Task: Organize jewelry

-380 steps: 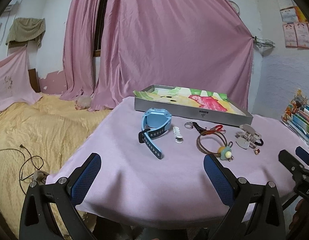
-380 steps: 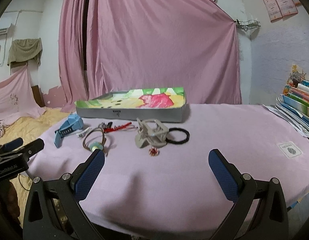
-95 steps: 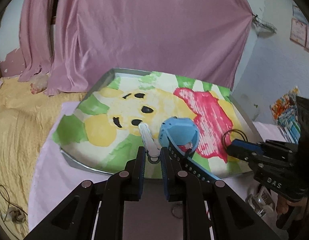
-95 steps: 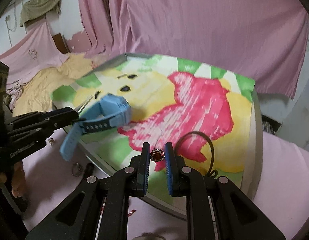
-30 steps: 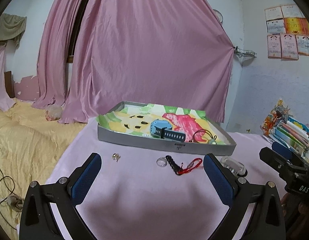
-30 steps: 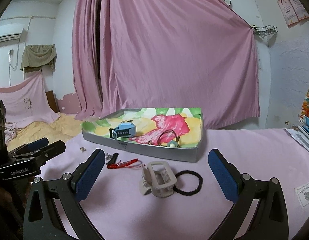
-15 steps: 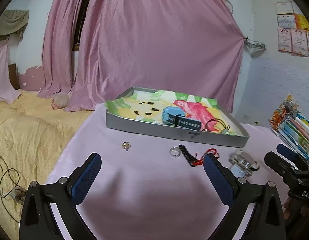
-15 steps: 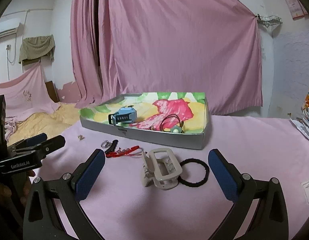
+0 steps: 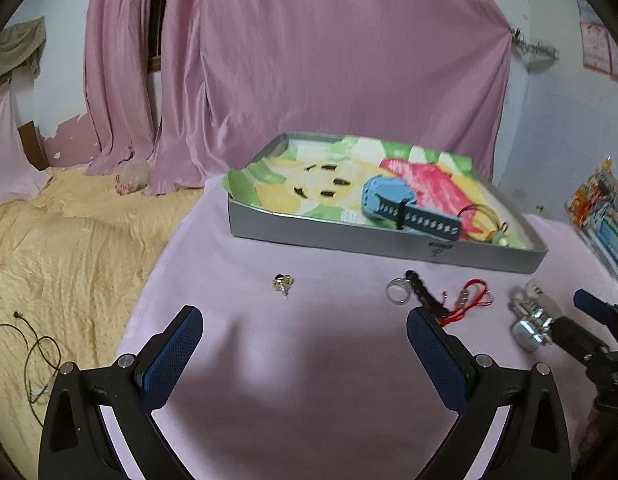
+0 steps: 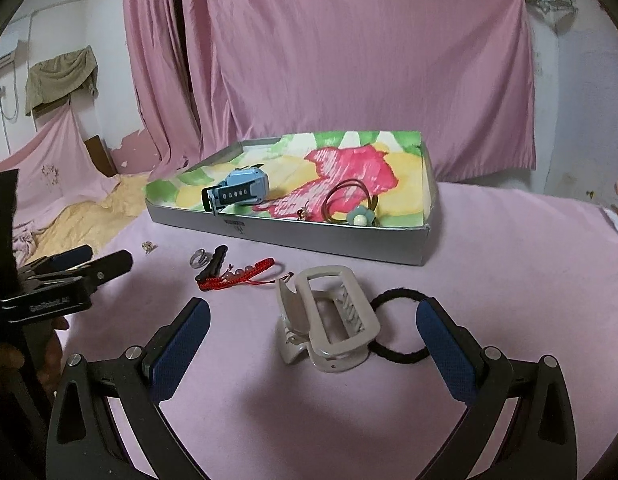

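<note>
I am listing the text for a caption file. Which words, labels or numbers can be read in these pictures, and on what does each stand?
"GenRobot.AI": on the body of the left tongs, seen from the right wrist view.
Small dark label on the front wall of the tray: too small to read.
Posters on the wall: blurred, not readable.
Blue watch: no readable text.

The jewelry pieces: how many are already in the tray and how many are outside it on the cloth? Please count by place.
In the tray: 3 (watch, flower hair tie, small red ring)
On the cloth: 6 (hair claw, black hair tie, red bracelet, black clip, clear ring, earring)
Total: 9
</note>
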A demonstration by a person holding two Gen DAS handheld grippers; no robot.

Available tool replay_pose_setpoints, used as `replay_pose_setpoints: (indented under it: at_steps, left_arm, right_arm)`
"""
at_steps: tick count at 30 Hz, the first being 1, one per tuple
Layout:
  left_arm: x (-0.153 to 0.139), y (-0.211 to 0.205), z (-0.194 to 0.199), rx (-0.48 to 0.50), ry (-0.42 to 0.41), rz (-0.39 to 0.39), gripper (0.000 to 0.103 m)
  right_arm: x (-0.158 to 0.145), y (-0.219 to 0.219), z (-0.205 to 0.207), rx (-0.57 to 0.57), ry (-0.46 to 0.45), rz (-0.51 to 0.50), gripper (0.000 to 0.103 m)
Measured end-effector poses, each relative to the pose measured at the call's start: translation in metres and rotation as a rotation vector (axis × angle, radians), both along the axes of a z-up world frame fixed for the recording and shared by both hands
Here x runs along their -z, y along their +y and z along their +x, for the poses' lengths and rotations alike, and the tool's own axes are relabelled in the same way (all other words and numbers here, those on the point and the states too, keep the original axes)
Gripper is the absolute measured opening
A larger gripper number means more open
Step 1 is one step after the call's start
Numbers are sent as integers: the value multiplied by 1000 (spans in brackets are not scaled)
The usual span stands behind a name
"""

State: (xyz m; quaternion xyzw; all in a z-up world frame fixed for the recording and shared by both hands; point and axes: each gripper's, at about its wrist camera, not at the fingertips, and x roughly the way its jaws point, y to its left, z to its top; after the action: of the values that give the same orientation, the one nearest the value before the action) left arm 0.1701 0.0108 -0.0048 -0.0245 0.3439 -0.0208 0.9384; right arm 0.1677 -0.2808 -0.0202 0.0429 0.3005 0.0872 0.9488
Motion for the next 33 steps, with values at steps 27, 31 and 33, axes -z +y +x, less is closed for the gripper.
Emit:
replay_pose_setpoints:
  at_steps: [27, 31, 33]
  left_arm:
    - [13, 9, 52, 26, 177, -66, 42]
    - [13, 10, 55, 21, 179, -55, 30]
    - [13, 10, 55, 18, 180, -51, 22]
  right_arm:
    - [6, 28, 29, -104, 111, 22, 60]
    - [10, 31, 36, -101, 142, 14, 51]
    - [12, 31, 38, -105, 156, 25, 46]
